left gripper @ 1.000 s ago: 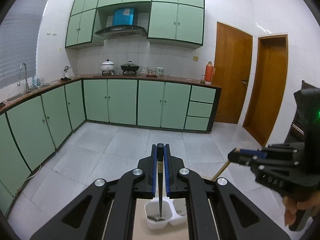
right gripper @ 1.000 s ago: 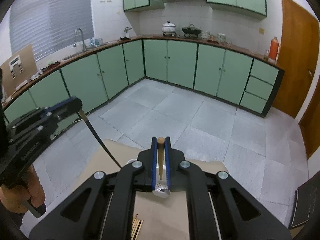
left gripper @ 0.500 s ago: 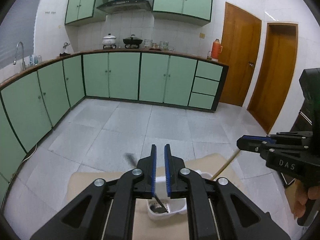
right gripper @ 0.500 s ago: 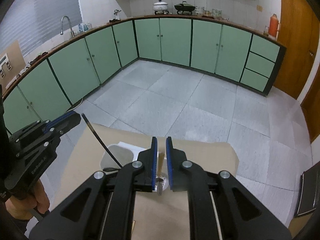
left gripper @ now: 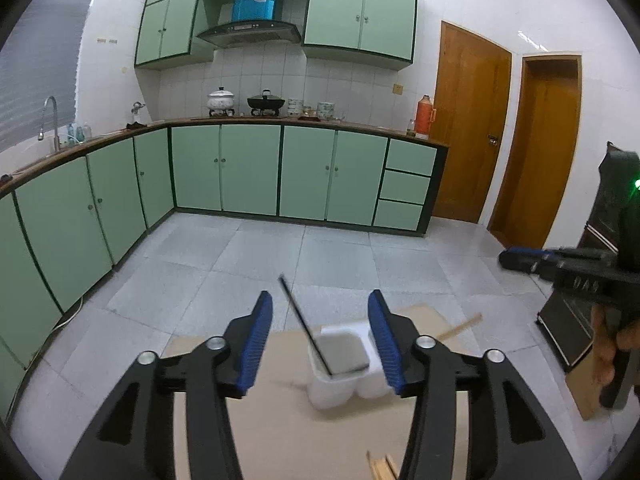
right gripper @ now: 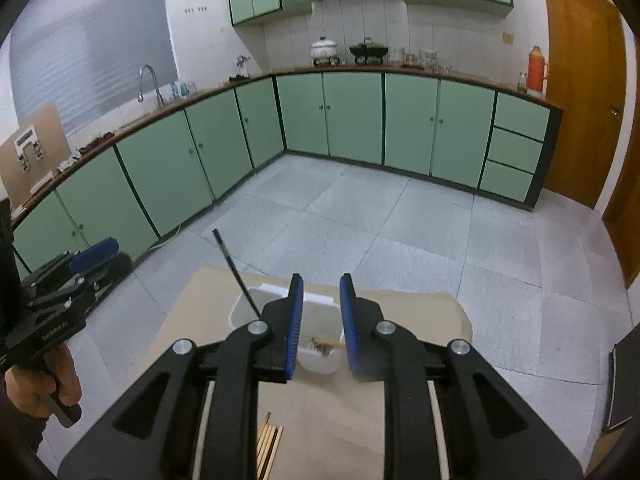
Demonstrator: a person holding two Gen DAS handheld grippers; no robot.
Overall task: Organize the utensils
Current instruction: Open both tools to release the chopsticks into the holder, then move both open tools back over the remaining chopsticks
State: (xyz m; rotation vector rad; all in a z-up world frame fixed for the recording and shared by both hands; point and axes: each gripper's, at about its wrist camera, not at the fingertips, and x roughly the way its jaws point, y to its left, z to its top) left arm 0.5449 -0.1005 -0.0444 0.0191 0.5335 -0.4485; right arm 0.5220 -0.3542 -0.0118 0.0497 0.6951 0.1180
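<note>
Both utensils have left the tongs since a second ago. The left tongs (left gripper: 320, 346) are opening, empty; the black-handled utensil (left gripper: 304, 326) leans in the white holder's (left gripper: 340, 384) left cup. The right tongs (right gripper: 319, 322) part, its wooden-handled utensil (right gripper: 326, 345) dropped inside. Both look light, stiff; grip mid-handle. Lettering, perhaps "DAS".

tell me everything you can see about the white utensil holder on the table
The white utensil holder looks like plastic, with two open-topped compartments side by side. It stands upright on the tan table. A black-handled utensil leans in one compartment, a wooden-handled utensil in the other. No gripper touches it.
</note>
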